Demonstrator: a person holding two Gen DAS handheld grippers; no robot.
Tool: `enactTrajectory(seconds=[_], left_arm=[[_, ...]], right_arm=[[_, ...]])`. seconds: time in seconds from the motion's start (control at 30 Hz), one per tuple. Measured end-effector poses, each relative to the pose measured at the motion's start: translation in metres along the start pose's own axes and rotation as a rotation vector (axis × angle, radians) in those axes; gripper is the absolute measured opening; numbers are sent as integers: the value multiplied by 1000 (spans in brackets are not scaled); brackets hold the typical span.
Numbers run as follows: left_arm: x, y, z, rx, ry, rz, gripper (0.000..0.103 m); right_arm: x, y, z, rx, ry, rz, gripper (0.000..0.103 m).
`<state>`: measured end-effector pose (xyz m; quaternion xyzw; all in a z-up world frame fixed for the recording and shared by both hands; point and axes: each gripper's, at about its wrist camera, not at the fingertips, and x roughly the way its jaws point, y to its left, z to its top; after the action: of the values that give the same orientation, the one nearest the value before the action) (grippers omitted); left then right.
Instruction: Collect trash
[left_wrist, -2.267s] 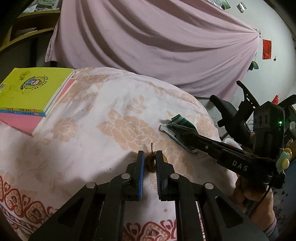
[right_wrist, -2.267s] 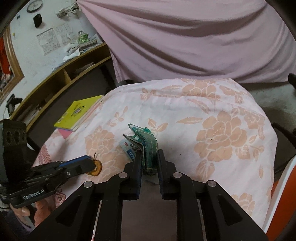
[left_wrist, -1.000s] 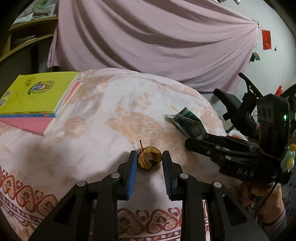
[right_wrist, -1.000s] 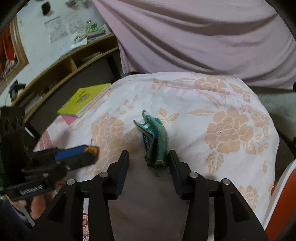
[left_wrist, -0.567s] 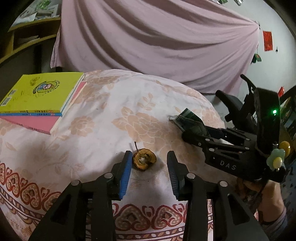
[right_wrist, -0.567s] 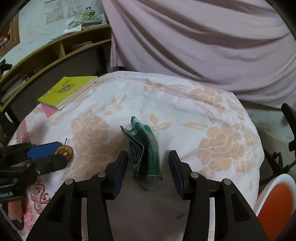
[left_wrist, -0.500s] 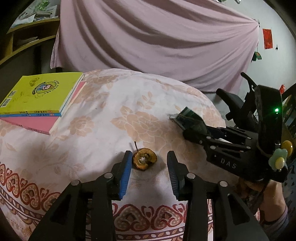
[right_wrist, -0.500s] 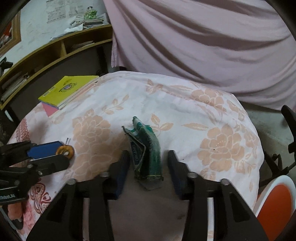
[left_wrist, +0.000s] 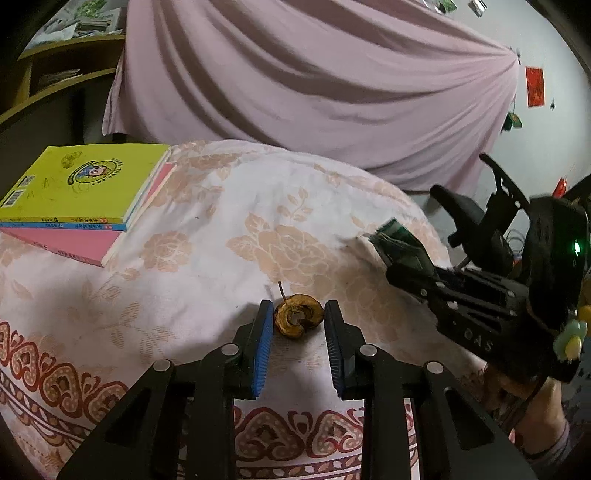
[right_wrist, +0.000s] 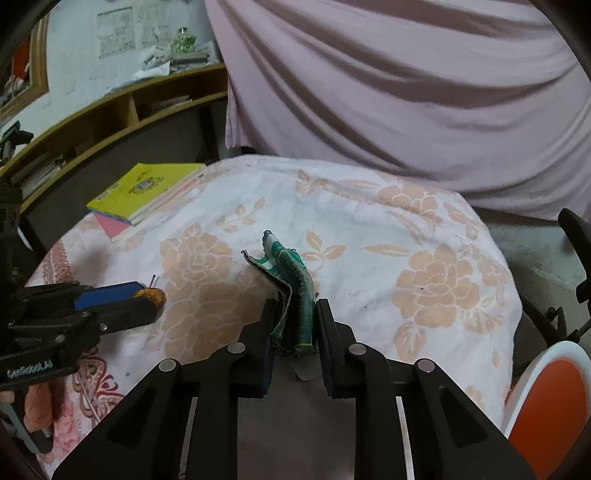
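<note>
The left gripper (left_wrist: 298, 320) has just closed its jaws onto a browned apple core (left_wrist: 297, 319), pads pressing both sides. The right gripper (right_wrist: 294, 325) has likewise just been closing and now pinches a crumpled green wrapper (right_wrist: 291, 291). Both items lie on the floral tablecloth (left_wrist: 229, 221), near a yellow book (left_wrist: 85, 184).

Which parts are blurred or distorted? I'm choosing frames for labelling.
Left wrist view: apple core sharp, green wrapper smeared by motion blur, corners dark. Right wrist view: wrapper crisp, curtain slightly soft, bookshelf bowed by the fisheye.
</note>
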<state>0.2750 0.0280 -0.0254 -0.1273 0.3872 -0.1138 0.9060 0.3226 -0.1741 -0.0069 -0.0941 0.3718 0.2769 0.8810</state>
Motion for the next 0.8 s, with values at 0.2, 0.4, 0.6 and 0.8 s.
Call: enactTrajectory(seconds=[0.2, 0.4, 0.6, 0.8], left_arm=[[-13, 1, -1, -18, -63, -7, 23], [-35, -12, -6, 30, -198, -24, 23], [-63, -38, -16, 120, -376, -26, 23], [-85, -72, -29, 177, -529, -62, 23]], right_arm=[[-15, 5, -4, -18, -62, -28, 18], [-42, 6, -8, -8, -213, -64, 18], [-81, 9, -22, -5, -398, -117, 18], [-127, 1, -42, 9, -569, -198, 18]])
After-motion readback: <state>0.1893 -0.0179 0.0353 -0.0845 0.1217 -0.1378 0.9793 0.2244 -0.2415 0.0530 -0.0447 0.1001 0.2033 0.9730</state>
